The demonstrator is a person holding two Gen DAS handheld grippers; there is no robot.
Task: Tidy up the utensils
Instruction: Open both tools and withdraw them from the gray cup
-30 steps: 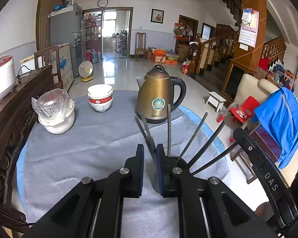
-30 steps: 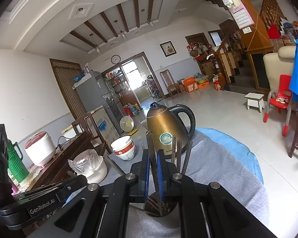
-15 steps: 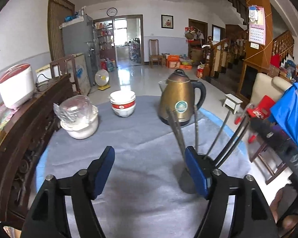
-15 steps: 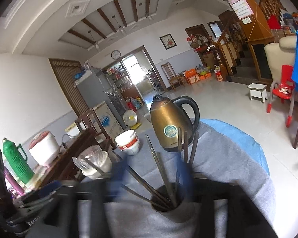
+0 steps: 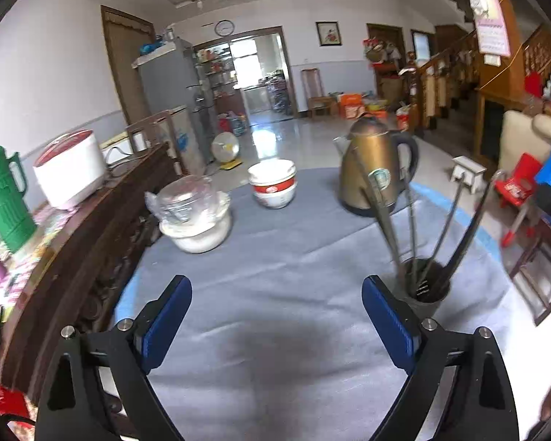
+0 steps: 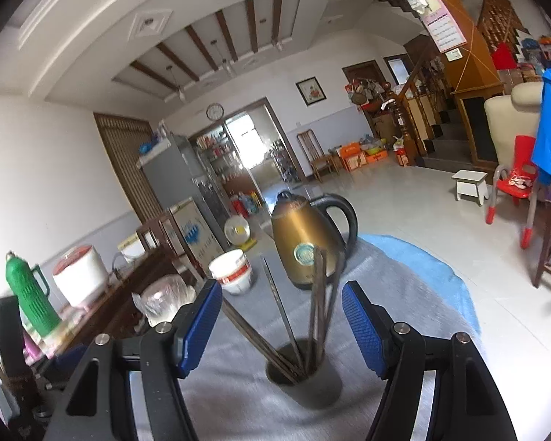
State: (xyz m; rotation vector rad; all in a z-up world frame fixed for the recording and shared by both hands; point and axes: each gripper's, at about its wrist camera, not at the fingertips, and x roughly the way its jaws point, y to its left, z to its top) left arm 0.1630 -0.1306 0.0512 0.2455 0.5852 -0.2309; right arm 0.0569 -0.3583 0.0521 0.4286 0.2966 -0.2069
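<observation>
Standing in the dark cup (image 6: 305, 378) on the grey worktop (image 5: 275, 264), the utensils (image 6: 314, 305) lean outward in a loose fan. Your left gripper (image 5: 275, 316) and right gripper (image 6: 281, 325) both have jaws spread wide, holding nothing. Risk: clipping a protruding handle could tip the cup toward the kettle (image 5: 371, 169).

Utensil tips (image 6: 294, 362) hidden inside holder (image 6: 305, 378); blurred.

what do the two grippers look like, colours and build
Both match: the left gripper and right gripper have matte black angular frames with triangular cut-outs, silver bolt heads at the joints, and flat blue textured pads. No cables or sleeves show.
</observation>
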